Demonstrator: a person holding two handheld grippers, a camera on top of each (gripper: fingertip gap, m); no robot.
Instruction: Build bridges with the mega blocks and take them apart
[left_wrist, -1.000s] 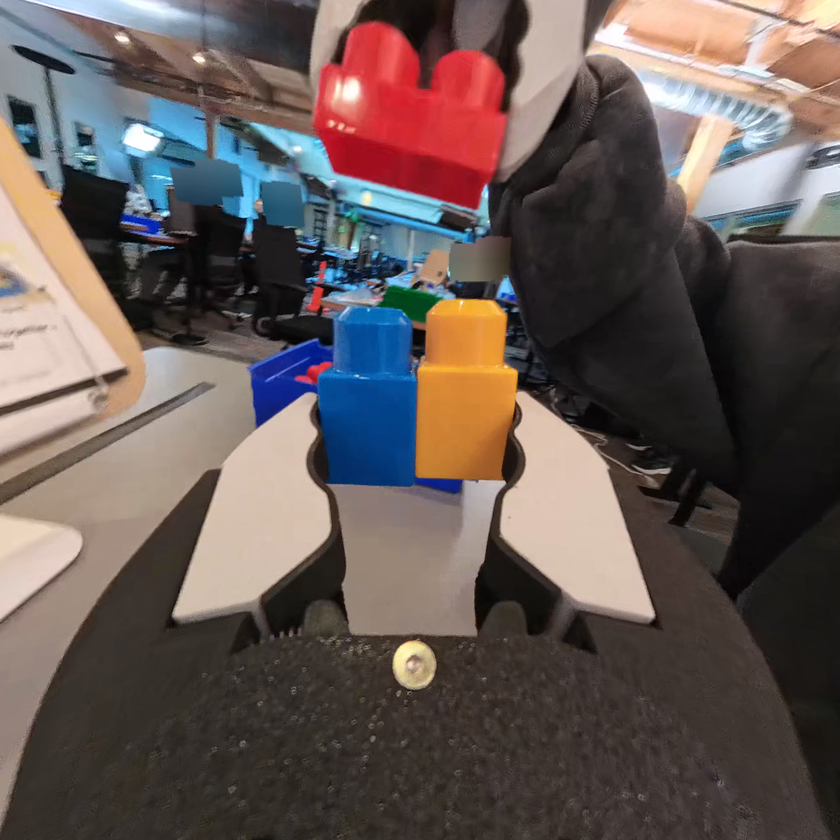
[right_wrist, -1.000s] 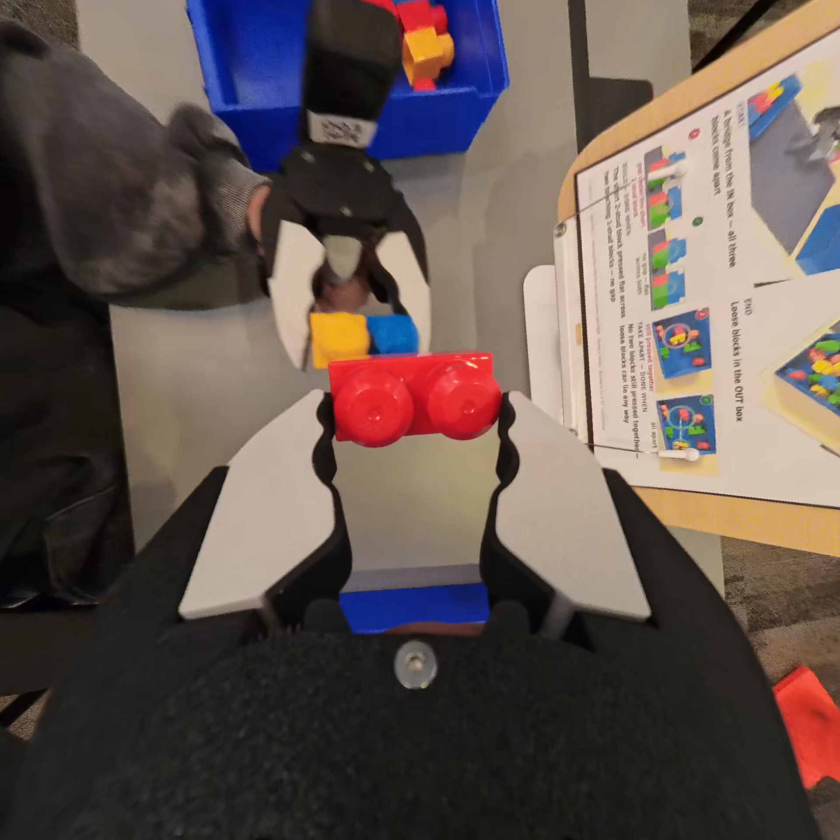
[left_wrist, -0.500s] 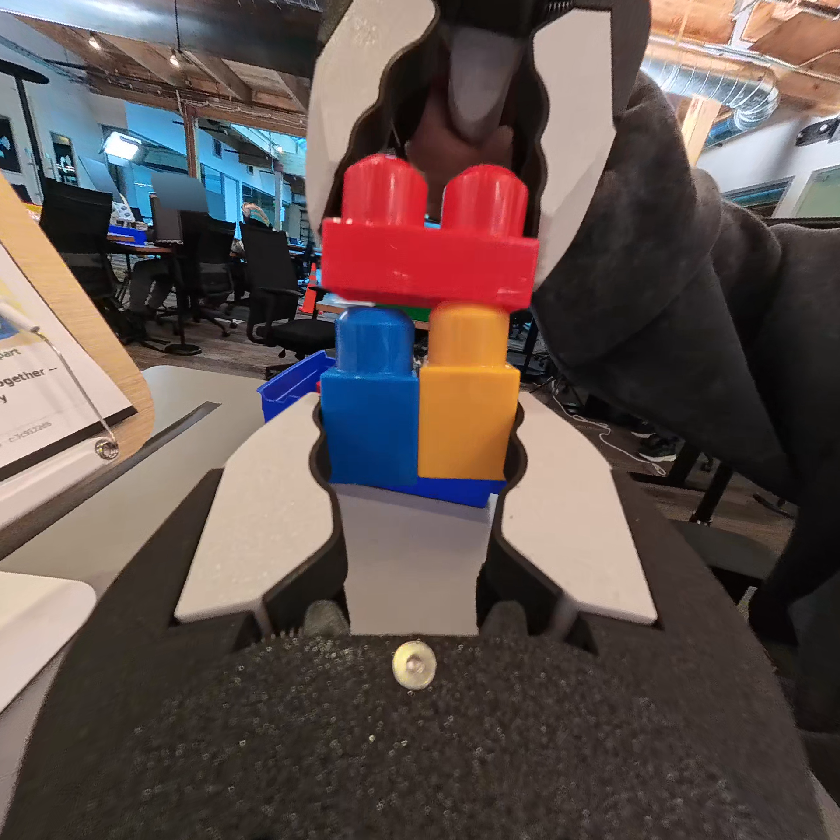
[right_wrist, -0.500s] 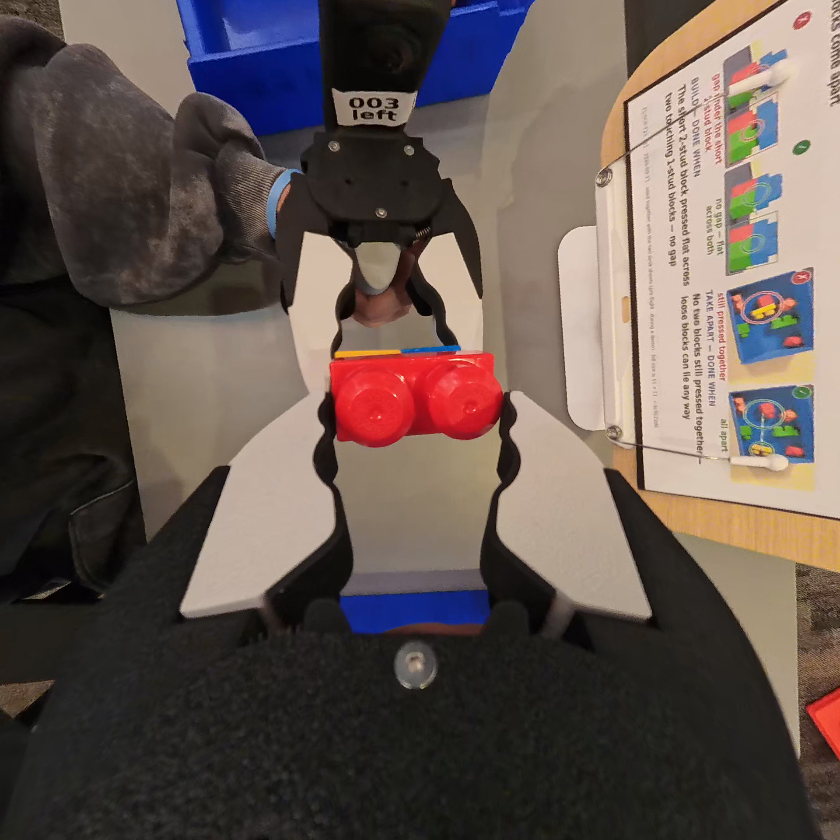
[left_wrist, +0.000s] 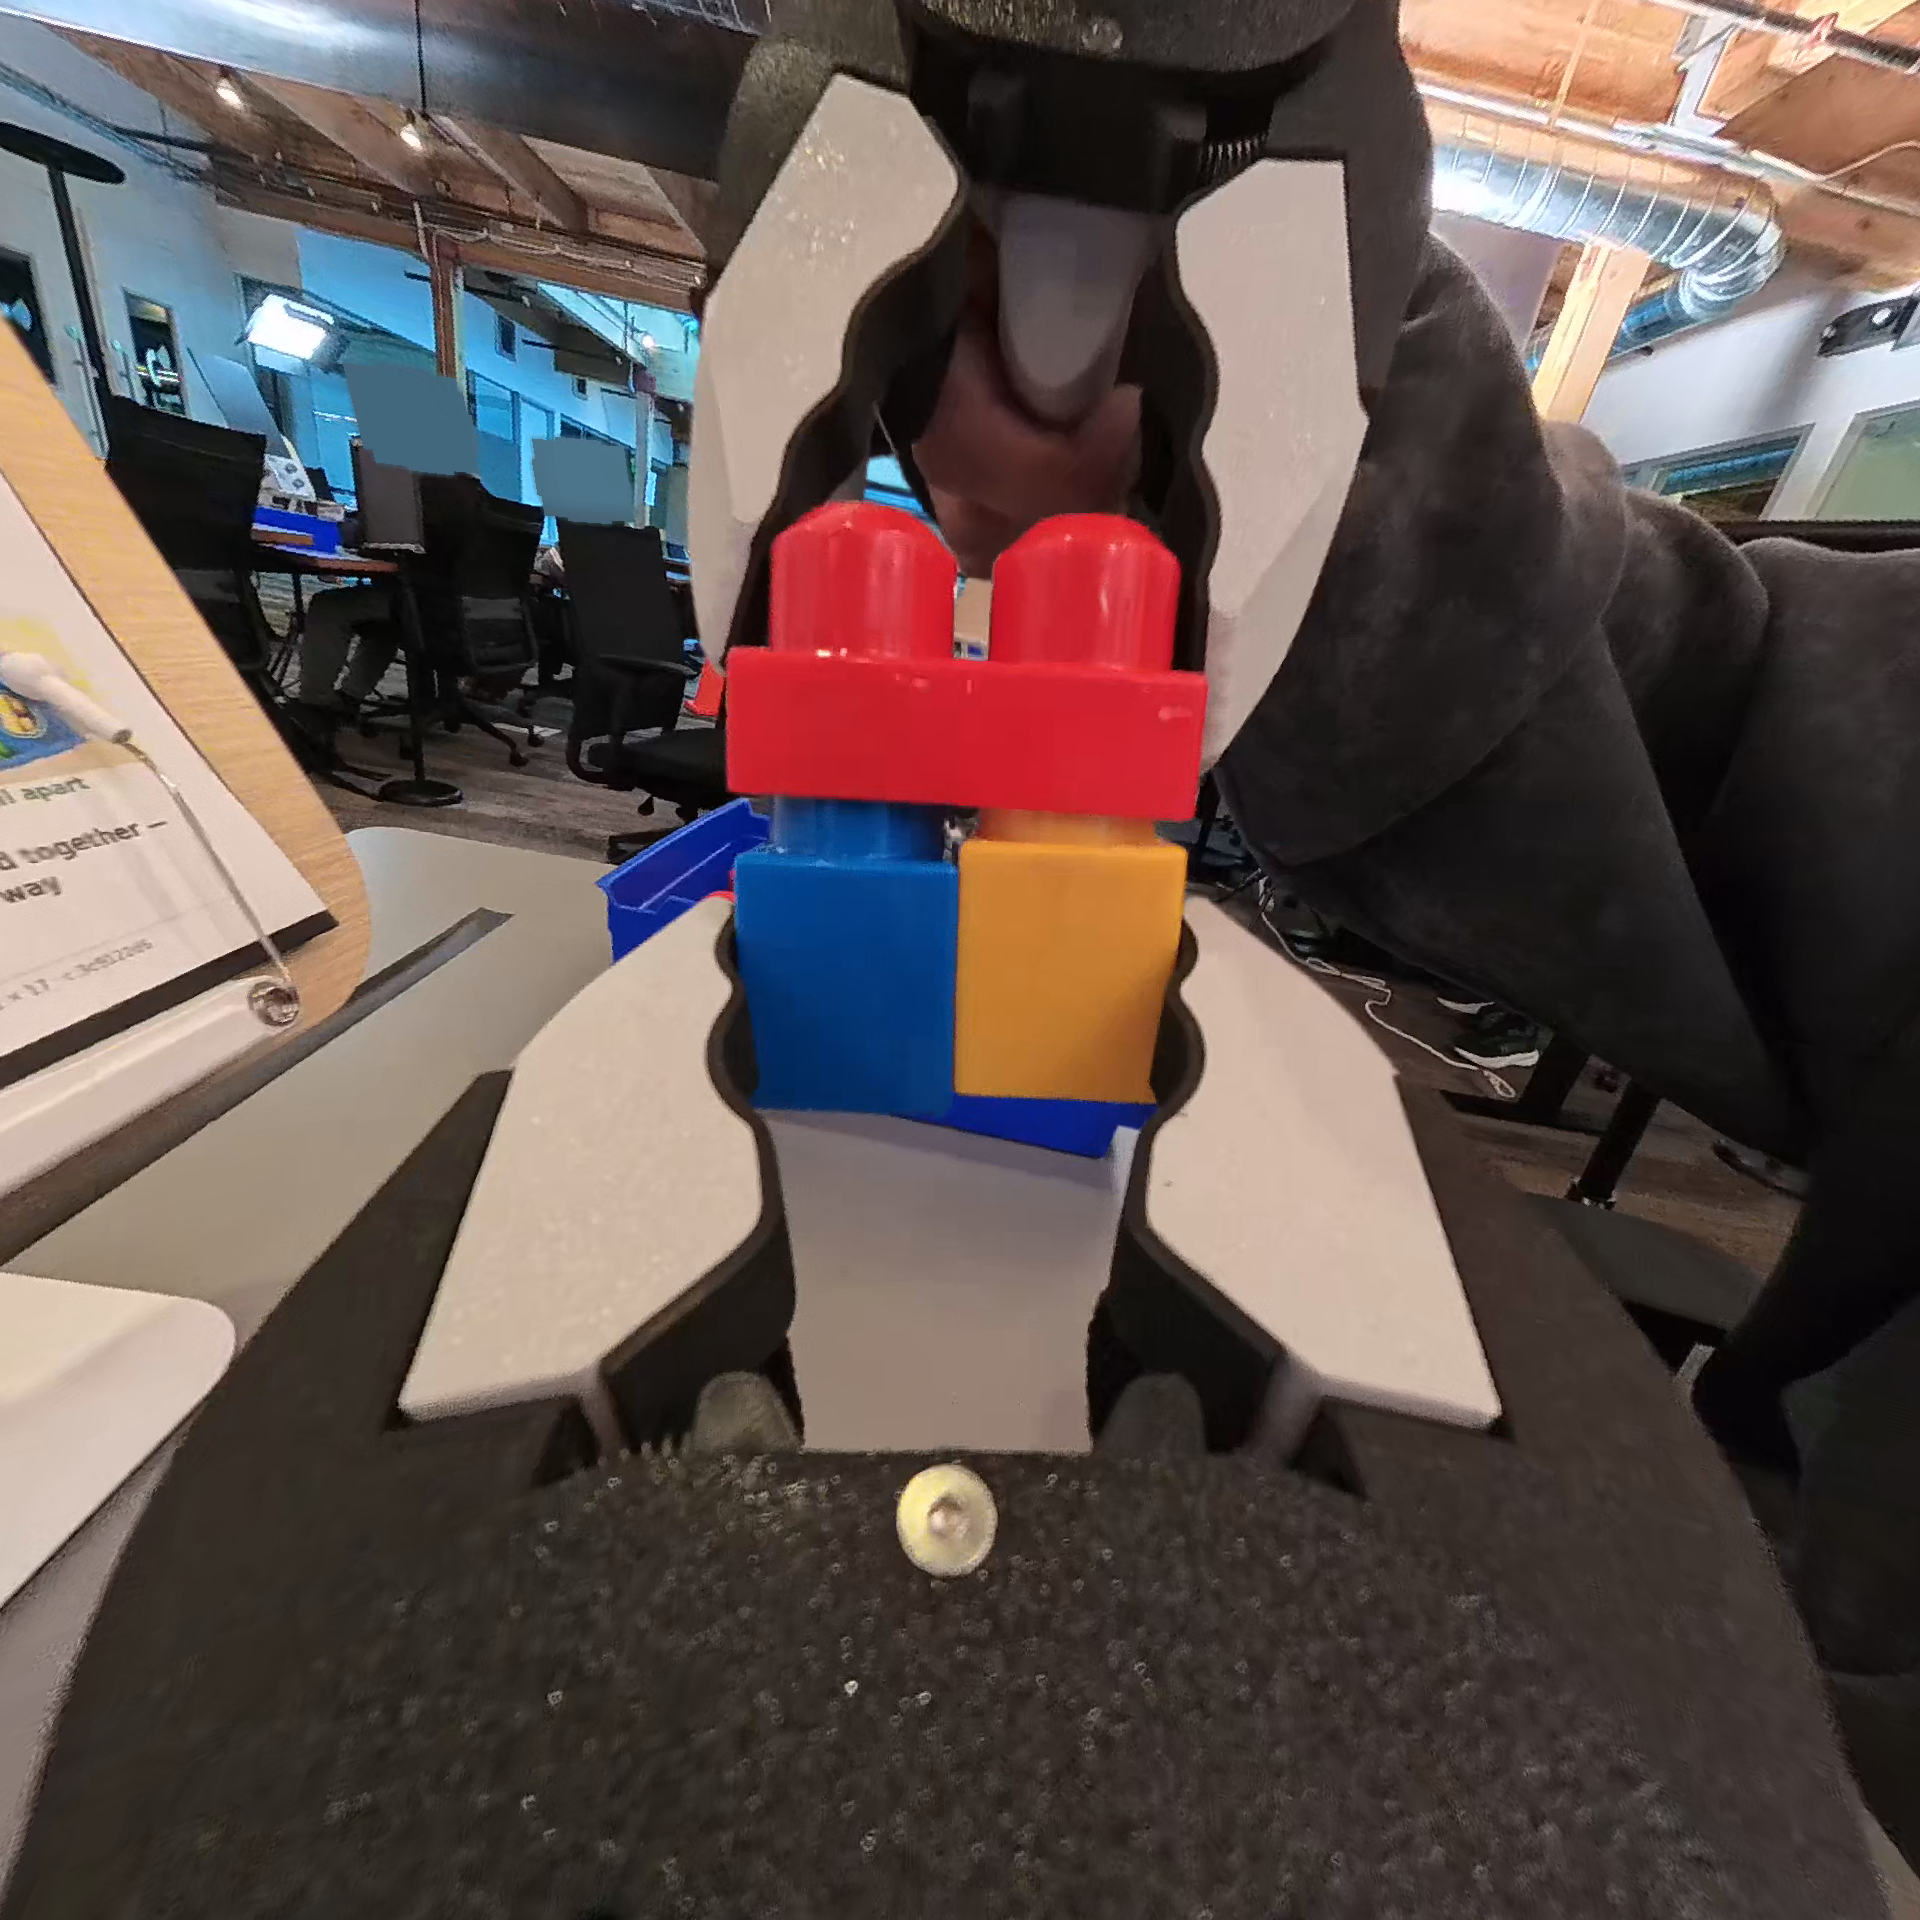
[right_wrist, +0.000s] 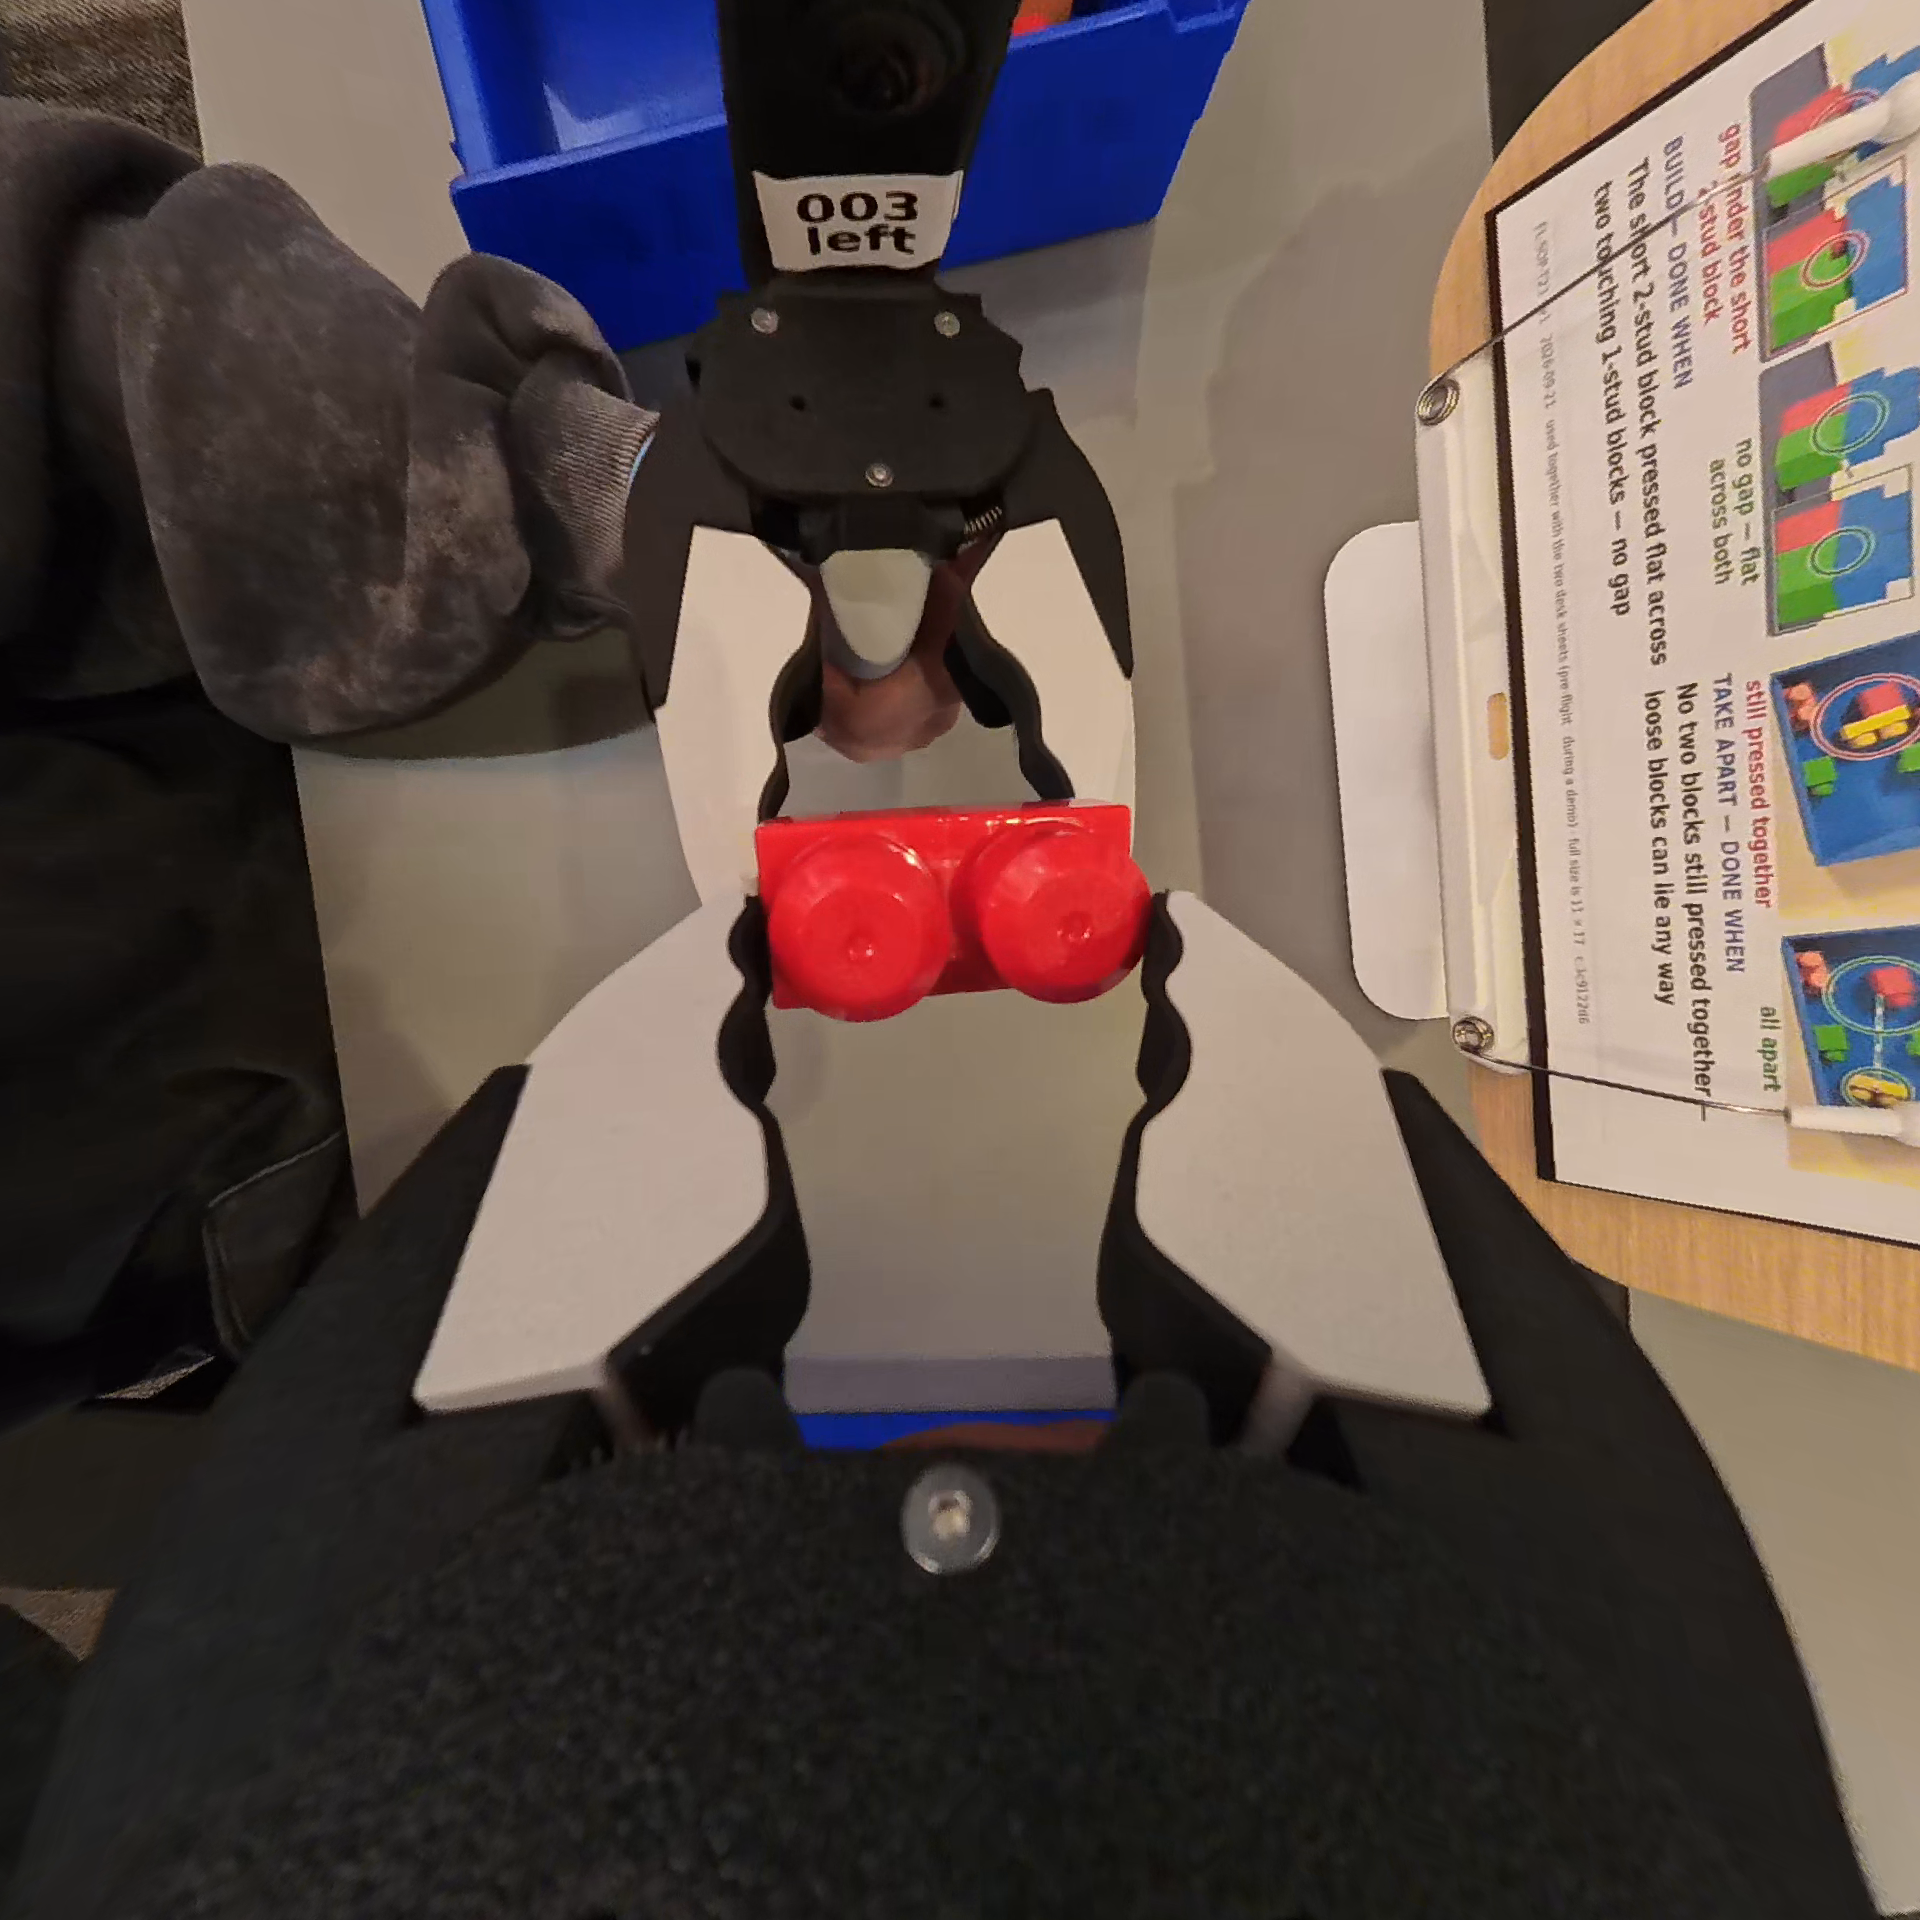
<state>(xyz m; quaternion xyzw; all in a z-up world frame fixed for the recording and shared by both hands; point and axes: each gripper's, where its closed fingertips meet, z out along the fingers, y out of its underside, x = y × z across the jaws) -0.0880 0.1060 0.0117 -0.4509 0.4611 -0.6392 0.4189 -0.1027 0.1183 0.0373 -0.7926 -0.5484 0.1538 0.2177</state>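
Observation:
My left gripper (left_wrist: 956, 925) is shut on a blue one-stud block (left_wrist: 847, 977) and a yellow one-stud block (left_wrist: 1060, 966), held side by side and touching. My right gripper (left_wrist: 966, 665) comes from above, shut on a red two-stud block (left_wrist: 966, 738). The red block sits over both studs; a thin strip of each stud still shows under it. In the right wrist view the right gripper (right_wrist: 951, 909) grips the red block (right_wrist: 862, 935) at its ends. The red block hides the two lower blocks, and the left gripper (right_wrist: 912, 805) reaches in from beyond.
A blue bin (right_wrist: 623, 125) stands behind the left gripper. Another blue bin (left_wrist: 675, 883) lies past the blocks in the left wrist view. A wooden board with an instruction sheet (right_wrist: 1662, 623) and a white card (right_wrist: 1382, 779) lie on the grey table (right_wrist: 468, 883). Dark sleeves flank both grippers. The grippers are tip to tip, or close to it.
My right gripper has brought the red block down from above the blue and yellow blocks onto their studs. My left gripper has kept hold of the pair.

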